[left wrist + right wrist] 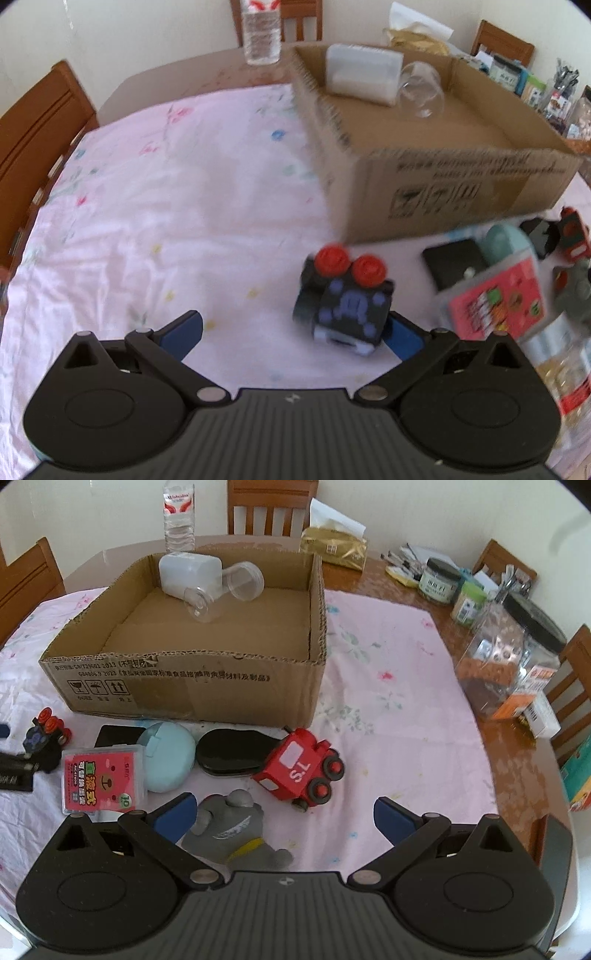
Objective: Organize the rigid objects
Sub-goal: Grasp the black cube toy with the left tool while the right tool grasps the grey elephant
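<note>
In the left wrist view my left gripper [291, 338] is open, low over the pink cloth. A black toy train [345, 299] with two red chimneys stands between its fingers, close against the right fingertip [402, 339]. In the right wrist view my right gripper [284, 818] is open and holds nothing. A grey shark toy [232, 827] lies by its left fingertip [175, 818]. Ahead lie a red toy train [299, 770], a black oval case [232, 755], a light blue round case [168, 755] and a pink card box [103, 779]. The cardboard box [184, 690] holds a white container [190, 572] and clear jars [245, 581].
A water bottle [179, 517] and a gold tissue pack [334, 546] stand behind the box. Jars and packets [517, 653] crowd the table's right side. Wooden chairs [271, 506] ring the table. Bare pink cloth [166, 221] stretches left of the box.
</note>
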